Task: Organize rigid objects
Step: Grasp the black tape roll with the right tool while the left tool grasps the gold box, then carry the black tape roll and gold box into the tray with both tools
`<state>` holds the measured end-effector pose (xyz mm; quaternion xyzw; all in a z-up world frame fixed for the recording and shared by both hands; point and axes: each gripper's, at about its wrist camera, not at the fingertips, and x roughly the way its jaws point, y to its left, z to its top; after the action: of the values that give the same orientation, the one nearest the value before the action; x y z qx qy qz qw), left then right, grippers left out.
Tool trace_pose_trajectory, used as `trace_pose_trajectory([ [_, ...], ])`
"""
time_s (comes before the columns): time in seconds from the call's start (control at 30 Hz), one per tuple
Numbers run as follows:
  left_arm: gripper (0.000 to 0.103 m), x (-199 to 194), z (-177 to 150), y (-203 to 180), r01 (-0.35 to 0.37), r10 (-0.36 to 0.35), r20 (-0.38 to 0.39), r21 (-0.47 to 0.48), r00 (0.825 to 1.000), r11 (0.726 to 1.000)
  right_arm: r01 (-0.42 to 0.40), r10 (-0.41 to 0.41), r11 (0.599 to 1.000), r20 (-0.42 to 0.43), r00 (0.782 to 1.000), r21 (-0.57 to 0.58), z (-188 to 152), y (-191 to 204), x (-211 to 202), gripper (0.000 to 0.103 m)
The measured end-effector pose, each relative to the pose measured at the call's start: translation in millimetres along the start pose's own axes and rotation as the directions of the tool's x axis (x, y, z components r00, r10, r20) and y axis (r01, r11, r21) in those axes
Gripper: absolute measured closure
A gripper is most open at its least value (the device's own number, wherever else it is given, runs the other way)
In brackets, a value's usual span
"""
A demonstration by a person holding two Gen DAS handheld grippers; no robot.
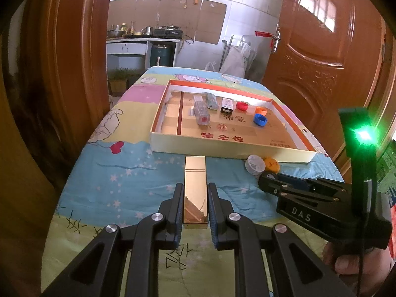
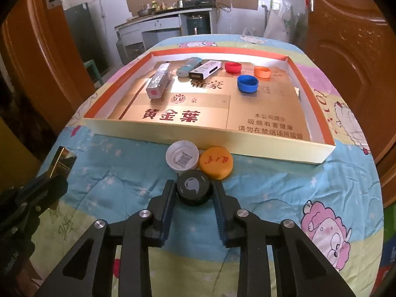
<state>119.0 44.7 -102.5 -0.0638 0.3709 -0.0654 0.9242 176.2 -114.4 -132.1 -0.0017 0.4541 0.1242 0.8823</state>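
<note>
My left gripper (image 1: 195, 193) is shut on a gold rectangular box (image 1: 195, 185), held lengthwise over the quilt just before the shallow cardboard tray (image 1: 222, 152). My right gripper (image 2: 193, 189) is shut on a black bottle cap (image 2: 193, 190) near the tray's front wall (image 2: 222, 141). A white cap (image 2: 182, 156) and an orange cap (image 2: 216, 162) lie on the quilt just beyond it. In the tray lie a silver box (image 2: 160, 80), a teal lighter (image 2: 189, 66), a black-and-white box (image 2: 205, 69), and red (image 2: 233, 67), orange (image 2: 262, 71) and blue (image 2: 247, 83) caps.
The tray sits on a table covered by a cartoon quilt (image 2: 123, 173). Brown wooden doors (image 1: 321, 49) stand on both sides. A kitchen counter (image 1: 143, 39) with pots is far behind. The right gripper (image 1: 309, 193) shows at the right of the left wrist view.
</note>
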Motion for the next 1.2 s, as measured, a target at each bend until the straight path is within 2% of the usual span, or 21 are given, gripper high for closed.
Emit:
trace_pose_trajectory([
  [0.23,0.085,-4,2,6,0.007,-0.007,0.009,-0.012,1.000,1.000,-0.018,0.018,1.000,0.009,1.000,0.003,-9,0,-15,0.073],
  [0.47,0.085,-11,7,-2,0.025,-0.025,0.024,0.007,0.999,1.000,-0.031,0.029,0.999,0.067,0.997,0.021,-11,-5,-46,0.073],
  [0.83,0.085,-17,27,-25,0.066,-0.068,0.043,0.046,0.997,0.997,-0.045,0.039,0.999,0.163,0.986,0.031,1,-13,-85,0.073],
  [1.07,0.085,-11,47,-44,0.107,-0.110,0.042,0.067,0.993,0.992,-0.042,0.033,0.998,0.199,0.979,0.040,11,-23,-95,0.073],
  [1.2,0.085,-4,57,-51,0.105,-0.108,0.039,0.077,0.993,0.992,-0.043,0.032,0.998,0.216,0.976,0.047,18,-30,-97,0.073],
])
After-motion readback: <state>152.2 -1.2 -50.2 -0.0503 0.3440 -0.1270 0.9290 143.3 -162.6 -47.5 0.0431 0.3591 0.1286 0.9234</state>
